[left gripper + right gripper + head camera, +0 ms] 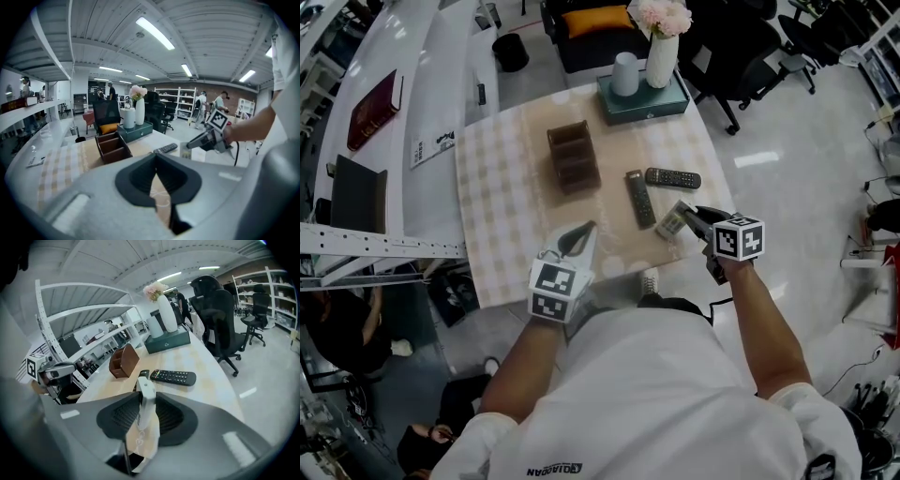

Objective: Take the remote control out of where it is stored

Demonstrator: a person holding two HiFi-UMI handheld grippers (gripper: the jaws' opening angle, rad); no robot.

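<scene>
My right gripper [689, 217] is shut on a slim white remote control [673, 222], held just above the table near its right front corner. In the right gripper view the white remote [146, 399] stands on edge between the dark pads. Two black remotes lie on the checked cloth: one lengthwise [639, 198], one crosswise [672, 177] beyond it. A brown wooden organizer [573, 157] with open compartments stands mid-table. My left gripper [581, 231] hovers over the front of the table, its tips together with nothing between them.
A teal box [642, 105] at the far edge carries a white vase of flowers [661, 58] and a white cup [624, 73]. Black office chairs [741, 56] stand beyond the table. A white counter [412, 84] with a red book runs along the left.
</scene>
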